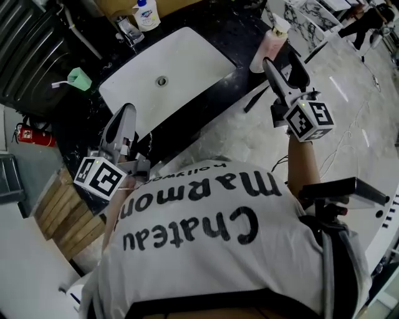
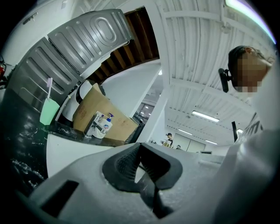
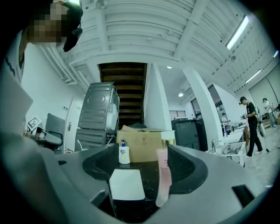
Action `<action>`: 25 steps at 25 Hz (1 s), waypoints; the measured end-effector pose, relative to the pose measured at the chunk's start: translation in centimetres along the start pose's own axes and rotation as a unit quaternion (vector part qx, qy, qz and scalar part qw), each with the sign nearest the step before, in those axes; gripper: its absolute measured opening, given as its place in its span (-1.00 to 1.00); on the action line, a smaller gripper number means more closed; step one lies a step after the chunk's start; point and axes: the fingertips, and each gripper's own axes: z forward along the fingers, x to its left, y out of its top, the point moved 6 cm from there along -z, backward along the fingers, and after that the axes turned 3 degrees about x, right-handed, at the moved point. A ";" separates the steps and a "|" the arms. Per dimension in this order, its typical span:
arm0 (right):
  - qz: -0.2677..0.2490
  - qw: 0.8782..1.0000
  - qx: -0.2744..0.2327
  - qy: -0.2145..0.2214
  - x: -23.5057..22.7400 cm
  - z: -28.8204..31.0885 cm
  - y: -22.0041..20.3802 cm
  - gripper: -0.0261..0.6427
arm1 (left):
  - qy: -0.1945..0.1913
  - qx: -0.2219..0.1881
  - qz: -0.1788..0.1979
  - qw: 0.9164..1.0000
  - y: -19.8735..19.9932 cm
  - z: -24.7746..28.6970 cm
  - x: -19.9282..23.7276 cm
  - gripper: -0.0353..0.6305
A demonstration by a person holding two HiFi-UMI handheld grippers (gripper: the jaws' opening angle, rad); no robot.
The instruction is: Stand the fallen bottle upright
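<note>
A pink bottle (image 1: 269,47) with a pale cap stands upright on the black counter, just right of the white sink (image 1: 187,56). In the right gripper view the pink bottle (image 3: 162,175) shows a little ahead, close to the right jaw's side. My right gripper (image 1: 282,62) hangs just short of it, open (image 3: 140,164), with nothing held. My left gripper (image 1: 126,112) hovers over the counter's near edge left of the sink; its jaws (image 2: 141,164) are shut on nothing.
A white pump bottle (image 1: 146,14) stands by the faucet (image 1: 129,30) behind the sink. A green cup (image 1: 79,78) with a toothbrush sits at the counter's left. A cardboard box (image 3: 144,146) lies behind. A red fire extinguisher (image 1: 28,134) is on the floor at left.
</note>
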 end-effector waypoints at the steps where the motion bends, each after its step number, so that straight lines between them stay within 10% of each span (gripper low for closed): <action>1: -0.005 1.000 -0.005 0.003 1.1 -0.7 0.6 0.00 | -0.007 0.002 0.000 1.000 0.0 -0.3 -0.1 -0.85; 10: -0.032 0.999 -0.032 0.006 6.1 -4.0 2.7 0.00 | -0.057 0.029 -0.003 0.998 -0.7 -0.1 -0.9 -0.85; 25: 0.032 0.997 -0.016 -0.073 11.0 -11.5 -0.2 -0.62 | -0.105 0.052 -0.006 0.993 -2.0 -5.8 -2.4 -0.85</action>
